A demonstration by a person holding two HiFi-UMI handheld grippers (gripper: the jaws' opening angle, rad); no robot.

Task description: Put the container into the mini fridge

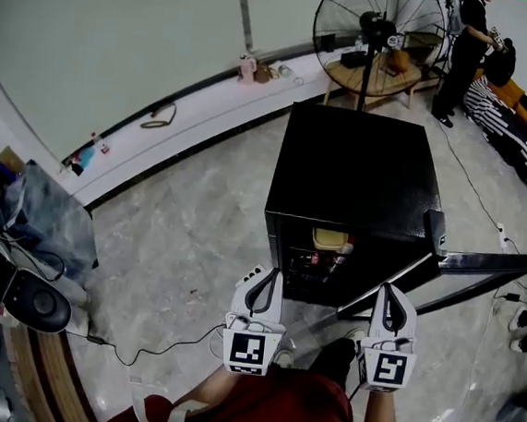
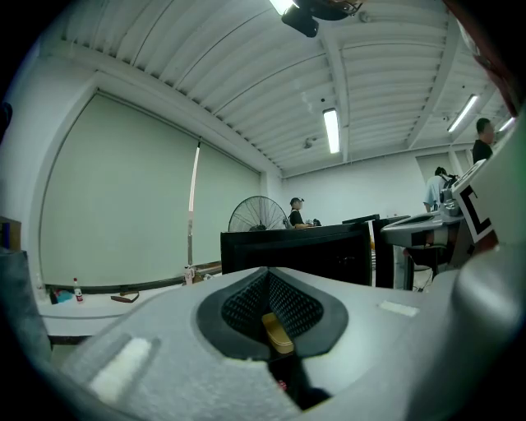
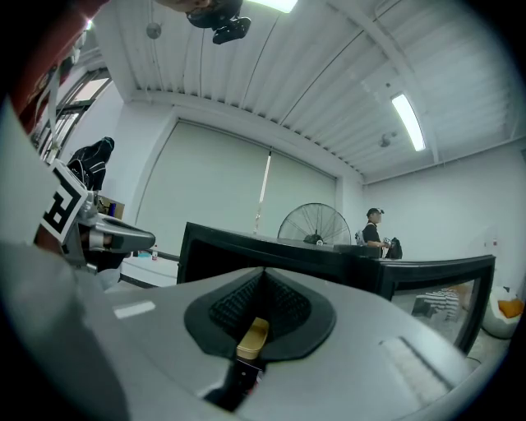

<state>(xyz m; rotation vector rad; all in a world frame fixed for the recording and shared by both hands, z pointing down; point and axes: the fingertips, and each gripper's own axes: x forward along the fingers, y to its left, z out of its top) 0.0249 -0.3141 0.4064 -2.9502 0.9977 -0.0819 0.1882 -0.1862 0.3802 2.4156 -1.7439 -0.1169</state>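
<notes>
Apparently the container (image 1: 328,240) already sits inside the open fridge (image 1: 356,168). The left tool (image 1: 263,275) and right tool (image 1: 391,292) hang before it, pinched together and empty, free for the door (image 1: 467,264).

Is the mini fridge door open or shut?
Open: the door stands swung out beside the mini fridge, exposing a yellow-lidded container inside.

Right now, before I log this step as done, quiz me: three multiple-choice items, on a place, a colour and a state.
1. Where is the yellow-lidded container? A on the floor; B inside the mini fridge; C on the wooden table.
2. What colour is the mini fridge? A black; B white; C red.
3. How is the fridge door? A shut; B missing; C open.
Key: B, it shows inside the open front; A, the whole body is black; C, it swings out to the right.
</notes>
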